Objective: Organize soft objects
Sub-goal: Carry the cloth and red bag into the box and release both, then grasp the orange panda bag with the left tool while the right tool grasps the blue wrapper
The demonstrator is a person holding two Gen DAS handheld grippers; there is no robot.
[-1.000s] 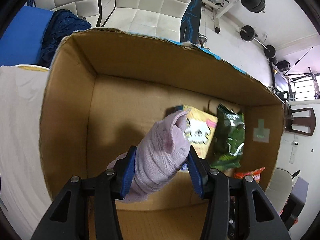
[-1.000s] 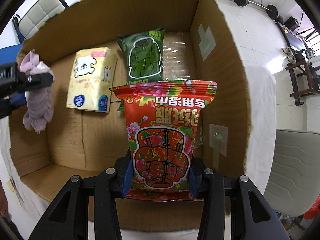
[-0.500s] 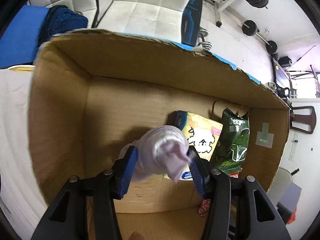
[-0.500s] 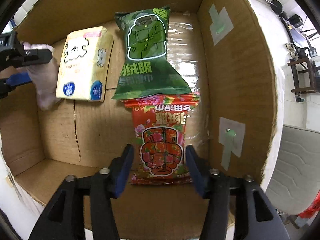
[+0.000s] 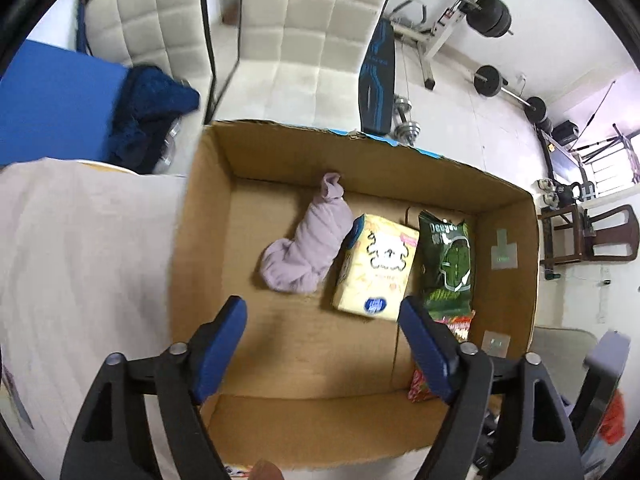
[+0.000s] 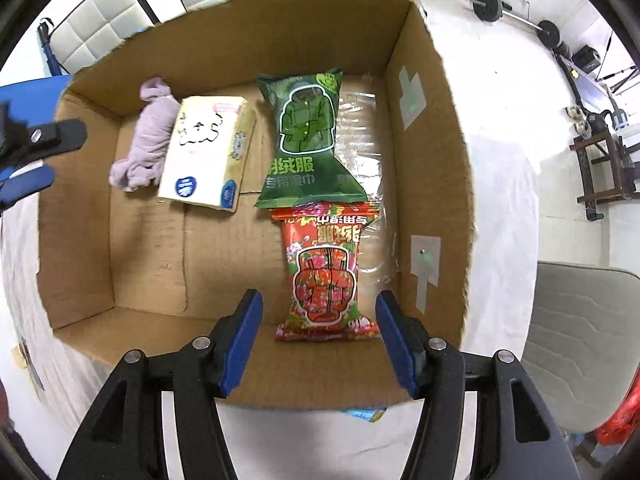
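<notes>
Both grippers now hang empty above the open brown cardboard box (image 5: pixel 384 148). Half a second ago the left gripper (image 5: pixel 322 340) was clamped on the rolled lilac knitted cloth (image 5: pixel 310 248); its blue pads are now spread wide, and the cloth lies on the box floor ahead of them, touching the pale yellow tissue pack (image 5: pixel 376 264) just to its right. The right gripper (image 6: pixel 318 338), already loosened around the red floral wet-wipe packet (image 6: pixel 326 268), likewise stands parted, with that packet flat on the floor ahead between its fingers, its far end tucked under the green wet-wipe packet (image 6: pixel 310 140). All four soft items sit inside the box, so both placements look finished. Judging by this, the grippers can withdraw for any remaining items.
</notes>
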